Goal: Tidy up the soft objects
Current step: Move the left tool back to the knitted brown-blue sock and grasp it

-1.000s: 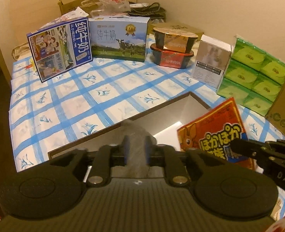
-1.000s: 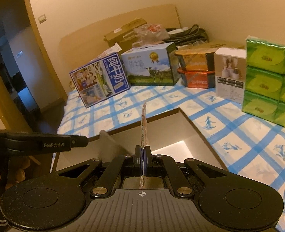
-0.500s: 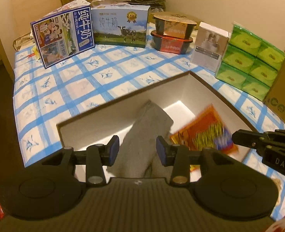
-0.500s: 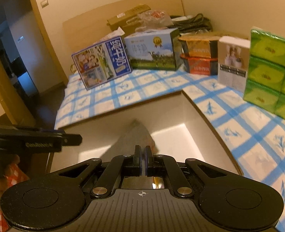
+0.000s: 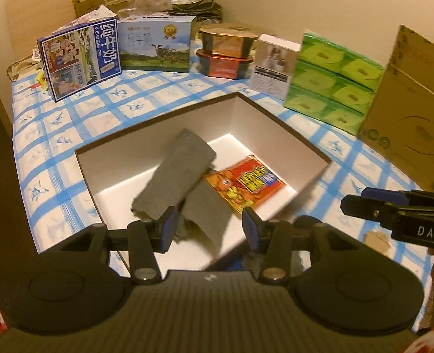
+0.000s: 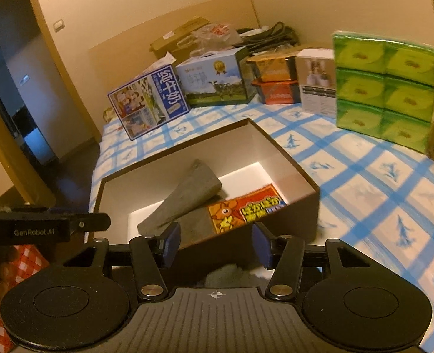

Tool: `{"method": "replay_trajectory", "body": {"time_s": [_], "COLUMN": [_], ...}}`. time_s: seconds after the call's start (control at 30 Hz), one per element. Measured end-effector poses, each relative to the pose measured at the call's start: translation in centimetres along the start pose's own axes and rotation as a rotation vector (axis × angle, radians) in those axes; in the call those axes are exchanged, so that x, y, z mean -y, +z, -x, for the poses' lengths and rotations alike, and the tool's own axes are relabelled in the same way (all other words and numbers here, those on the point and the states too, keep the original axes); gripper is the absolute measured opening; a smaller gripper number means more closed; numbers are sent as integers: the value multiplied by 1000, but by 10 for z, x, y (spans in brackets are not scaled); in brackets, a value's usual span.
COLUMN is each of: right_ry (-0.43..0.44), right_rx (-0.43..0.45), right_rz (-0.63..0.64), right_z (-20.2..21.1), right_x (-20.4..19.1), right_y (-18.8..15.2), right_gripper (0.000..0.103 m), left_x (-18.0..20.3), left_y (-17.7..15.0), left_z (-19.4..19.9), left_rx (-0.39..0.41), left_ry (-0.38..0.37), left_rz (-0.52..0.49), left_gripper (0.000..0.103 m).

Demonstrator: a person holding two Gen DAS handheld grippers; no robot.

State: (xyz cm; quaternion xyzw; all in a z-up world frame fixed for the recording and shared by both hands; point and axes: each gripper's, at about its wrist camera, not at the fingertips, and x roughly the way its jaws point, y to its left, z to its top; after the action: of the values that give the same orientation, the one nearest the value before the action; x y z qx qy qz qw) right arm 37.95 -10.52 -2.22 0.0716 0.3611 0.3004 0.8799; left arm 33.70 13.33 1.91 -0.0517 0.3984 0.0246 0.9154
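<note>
Left gripper (image 5: 207, 226) spread wide, holding nothing, above near edge of open box (image 5: 275, 123). Right gripper (image 6: 215, 242) likewise wide apart, empty. Grey cloth (image 5: 181, 173) lies inside box, partly over orange packet (image 5: 246, 184). Box sits on blue-checked tabletop (image 5: 69, 135); green tissue packs (image 5: 331, 79) along far right edge.

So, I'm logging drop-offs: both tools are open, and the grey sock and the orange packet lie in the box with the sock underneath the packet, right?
Not quite. Both the left tool and right tool are open, and both items lie in the box, but the left wrist view shows the grey sock lying over the orange packet, not underneath it.
</note>
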Motion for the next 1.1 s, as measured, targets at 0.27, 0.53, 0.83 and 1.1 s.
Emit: {"method": "replay_trajectory", "body": {"time_s": [0.27, 0.53, 0.83, 1.1], "right_ry": [-10, -70, -139, -197], "right_rx": [35, 30, -21, -67], "right_rz": [-41, -87, -123, -127], "right_z": [54, 100, 121, 115], "right_x": [2, 14, 28, 44], "right_y": [-26, -70, -120, -144], "right_gripper": [56, 57, 57, 58], "left_x": [21, 42, 67, 85], "left_y": [-32, -75, -119, -146], "left_z": [34, 44, 34, 9], "left_rx": [19, -13, -52, -98], "left_ry": [-36, -101, -150, -171], "left_rz": [-6, -25, -81, -130], "left_gripper": [59, 64, 65, 65]}}
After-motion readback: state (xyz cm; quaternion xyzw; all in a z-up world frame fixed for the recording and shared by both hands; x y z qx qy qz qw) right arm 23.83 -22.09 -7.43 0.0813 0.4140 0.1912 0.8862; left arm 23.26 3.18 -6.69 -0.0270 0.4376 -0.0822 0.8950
